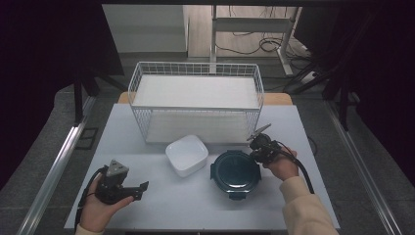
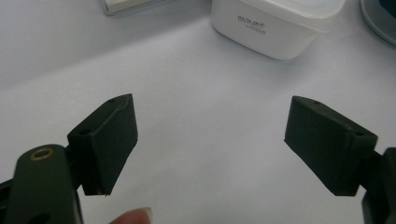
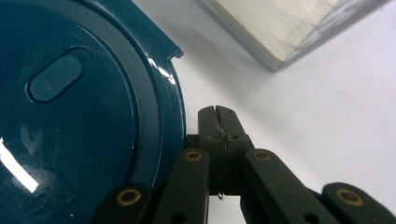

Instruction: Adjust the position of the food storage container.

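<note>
1. Two grippers work at the near end of a pale grey table [image 1: 147,122], one in each of the person's hands.
2. Nearest, at the left front, the left gripper [image 1: 139,188] lies low over bare tabletop, held in the left hand [image 1: 95,210]. In the left gripper view its jaws stand wide apart with nothing between them, and a fingertip [image 2: 133,216] peeks in at the bottom edge.
3. Farther in on the right, the right gripper [image 1: 255,152] sits just beside the right rim of a round dark teal lid [image 1: 235,171]. In the right gripper view its jaws are pressed together on nothing, their tips alongside the lid's rim [image 3: 175,116]; whether they touch it I cannot tell.
4. That lid lies flat on the table, right of centre, with an oval dimple [image 3: 56,80] in its top and tabs at its rim.
5. Just left of the lid, a white square bowl [image 1: 186,155] stands upright; the two are near but apart.
6. Farthest back, a white wire basket [image 1: 195,68] stands across the table, just behind the bowl.
</note>
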`<state>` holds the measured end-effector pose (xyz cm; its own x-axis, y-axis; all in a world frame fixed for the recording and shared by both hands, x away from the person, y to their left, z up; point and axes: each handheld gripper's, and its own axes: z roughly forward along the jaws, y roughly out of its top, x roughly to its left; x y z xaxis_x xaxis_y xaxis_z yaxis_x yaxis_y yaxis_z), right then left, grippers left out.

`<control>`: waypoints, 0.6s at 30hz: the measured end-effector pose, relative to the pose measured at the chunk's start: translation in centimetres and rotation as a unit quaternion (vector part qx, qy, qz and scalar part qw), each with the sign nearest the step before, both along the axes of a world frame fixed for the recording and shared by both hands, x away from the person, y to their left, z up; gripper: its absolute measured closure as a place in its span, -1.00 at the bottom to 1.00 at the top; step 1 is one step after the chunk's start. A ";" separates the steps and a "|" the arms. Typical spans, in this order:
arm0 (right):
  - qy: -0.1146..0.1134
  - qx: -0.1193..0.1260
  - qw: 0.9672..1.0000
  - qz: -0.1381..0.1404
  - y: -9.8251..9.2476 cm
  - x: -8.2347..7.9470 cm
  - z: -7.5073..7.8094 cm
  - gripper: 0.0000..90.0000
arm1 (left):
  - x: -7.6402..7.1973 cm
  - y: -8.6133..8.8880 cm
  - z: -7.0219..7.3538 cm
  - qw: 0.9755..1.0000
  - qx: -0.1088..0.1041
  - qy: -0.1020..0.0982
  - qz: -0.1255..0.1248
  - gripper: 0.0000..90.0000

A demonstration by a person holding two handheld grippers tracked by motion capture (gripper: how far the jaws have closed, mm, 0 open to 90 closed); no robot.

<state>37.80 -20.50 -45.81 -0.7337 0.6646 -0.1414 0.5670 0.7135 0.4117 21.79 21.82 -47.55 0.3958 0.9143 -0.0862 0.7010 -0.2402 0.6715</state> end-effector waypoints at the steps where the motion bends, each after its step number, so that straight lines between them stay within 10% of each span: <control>1: 0.000 0.001 1.000 0.001 0.1 -0.1 0.0 0.98 | 0.0 0.0 0.0 1.000 0.000 0.001 0.000 -0.61; 18: 0.003 0.007 0.999 0.037 1.8 -1.5 -0.2 0.98 | 0.0 -0.2 -0.1 1.000 0.002 0.001 -0.001 -0.61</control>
<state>36.31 -18.71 -45.97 -0.7816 0.6107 -0.1268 0.5160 0.7473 0.4188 21.79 21.66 -47.62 0.3980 0.9136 -0.0837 0.7017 -0.2444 0.6693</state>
